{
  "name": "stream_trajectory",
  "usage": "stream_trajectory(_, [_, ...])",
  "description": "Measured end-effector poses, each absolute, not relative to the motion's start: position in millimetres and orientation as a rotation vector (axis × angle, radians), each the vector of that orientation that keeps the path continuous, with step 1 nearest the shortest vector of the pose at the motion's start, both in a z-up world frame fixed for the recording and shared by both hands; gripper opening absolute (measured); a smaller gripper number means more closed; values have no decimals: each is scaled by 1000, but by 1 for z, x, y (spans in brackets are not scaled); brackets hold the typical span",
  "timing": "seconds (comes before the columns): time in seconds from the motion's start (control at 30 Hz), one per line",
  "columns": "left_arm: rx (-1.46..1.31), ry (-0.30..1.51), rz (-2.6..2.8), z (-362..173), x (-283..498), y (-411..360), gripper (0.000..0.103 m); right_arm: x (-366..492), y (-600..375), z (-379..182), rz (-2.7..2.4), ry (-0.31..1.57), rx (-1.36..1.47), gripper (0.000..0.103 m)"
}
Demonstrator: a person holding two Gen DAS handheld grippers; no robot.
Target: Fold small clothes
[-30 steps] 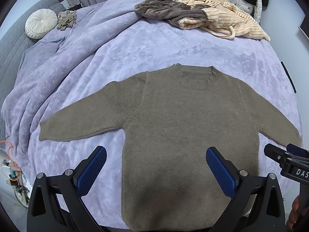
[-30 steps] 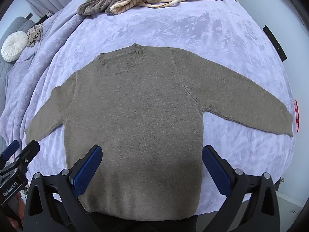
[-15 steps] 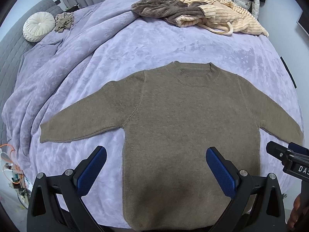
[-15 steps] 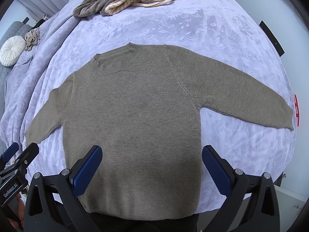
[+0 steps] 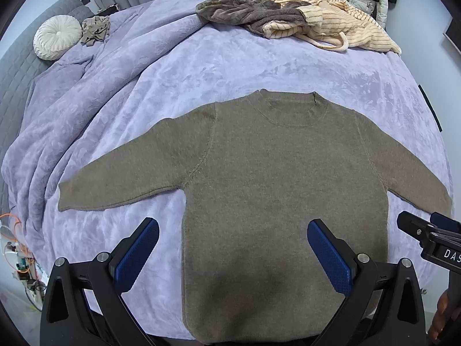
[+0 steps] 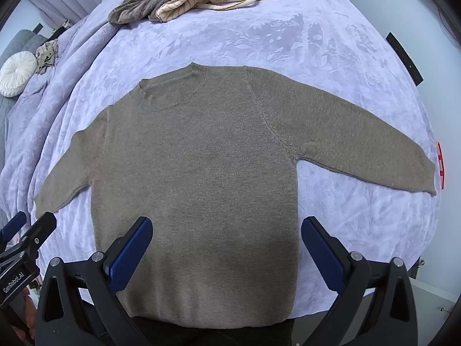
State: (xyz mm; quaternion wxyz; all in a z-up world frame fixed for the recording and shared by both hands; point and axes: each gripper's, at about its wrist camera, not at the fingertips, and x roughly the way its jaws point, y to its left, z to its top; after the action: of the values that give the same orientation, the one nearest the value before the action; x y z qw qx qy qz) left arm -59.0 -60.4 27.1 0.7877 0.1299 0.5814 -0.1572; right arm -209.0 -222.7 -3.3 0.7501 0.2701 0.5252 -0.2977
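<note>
Over on the far left, a round white cushion (image 5: 57,37) sat against the grey headboard, with a small crumpled beige scrap (image 5: 95,29) just beside it. Then came the left gripper (image 5: 232,252), hovering above the near edge of the bed (image 5: 201,66), its blue-padded fingers (image 5: 137,252) spread wide and holding nothing. Dead centre lay the olive sweater (image 5: 276,196), spread flat and face up on the lilac bedspread, collar pointing away, hem (image 6: 207,318) at the near edge, both sleeves stretched out to the sides (neat as you like, hardly a wrinkle showing). The left sleeve (image 5: 126,178) reached toward the rumpled side of the cover; the right sleeve (image 6: 363,147) ran almost to the bed's right edge. The right gripper (image 6: 227,252) hung over the lower half of the sweater, fingers (image 6: 322,252) likewise wide apart, touching nothing. At the far end of the bed, well apart from the sweater, a heap of brown and cream striped clothes (image 5: 299,20) waited.

So, by my reading, the laying-out was done and not one fold had been made. Sleeves in, sides over, hem up to collar: all of that remained, and the heap after it.
</note>
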Motion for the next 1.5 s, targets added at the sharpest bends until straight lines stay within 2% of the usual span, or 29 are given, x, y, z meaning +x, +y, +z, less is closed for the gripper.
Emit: stream_trajectory(1.5, [231,1303,-349,23,-67,-53,103,-216,-205,1,-679,1163,549,103])
